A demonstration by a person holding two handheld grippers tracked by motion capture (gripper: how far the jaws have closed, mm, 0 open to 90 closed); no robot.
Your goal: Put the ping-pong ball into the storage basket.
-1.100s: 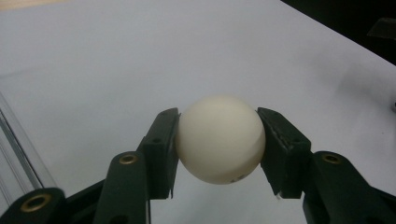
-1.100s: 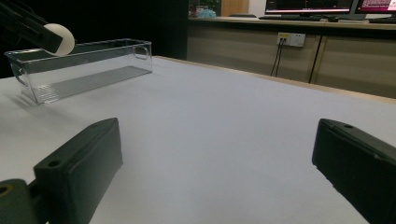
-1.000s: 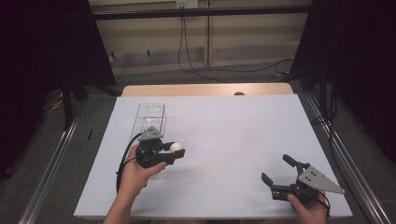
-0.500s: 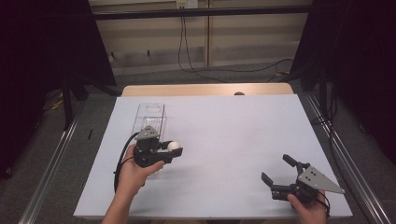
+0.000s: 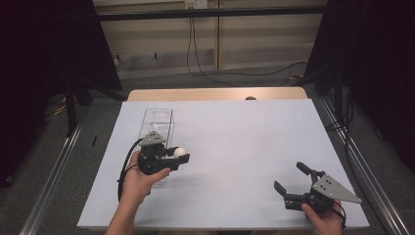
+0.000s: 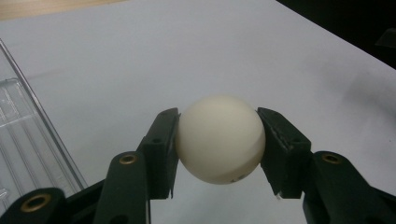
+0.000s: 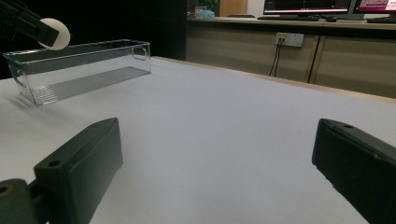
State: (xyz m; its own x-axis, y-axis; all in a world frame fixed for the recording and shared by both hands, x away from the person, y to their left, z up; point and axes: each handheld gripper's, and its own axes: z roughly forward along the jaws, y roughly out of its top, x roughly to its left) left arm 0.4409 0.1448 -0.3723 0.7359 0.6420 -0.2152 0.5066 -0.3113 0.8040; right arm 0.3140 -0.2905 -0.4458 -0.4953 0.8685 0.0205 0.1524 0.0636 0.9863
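A white ball [image 6: 220, 139] sits clamped between the two black jaws of my left gripper [image 5: 180, 156], held in the air just right of a clear plastic bin [image 5: 157, 126] on the table's left side. The ball [image 5: 180, 152] pokes out past the jaws in the high view. From the right gripper view the ball [image 7: 55, 33] hangs above the near end of the bin [image 7: 79, 70]. My right gripper [image 5: 292, 180] rests low at the table's front right, open, with bare tabletop between its jaws.
The white table [image 5: 244, 142] has a wooden strip [image 5: 215, 94] along its far edge. Dark curtains flank both sides. A cable [image 5: 125, 171] trails from the left gripper toward the front edge. The bin looks empty inside.
The left hand has shifted slightly with the ball, staying beside the bin. The right gripper has kept still.
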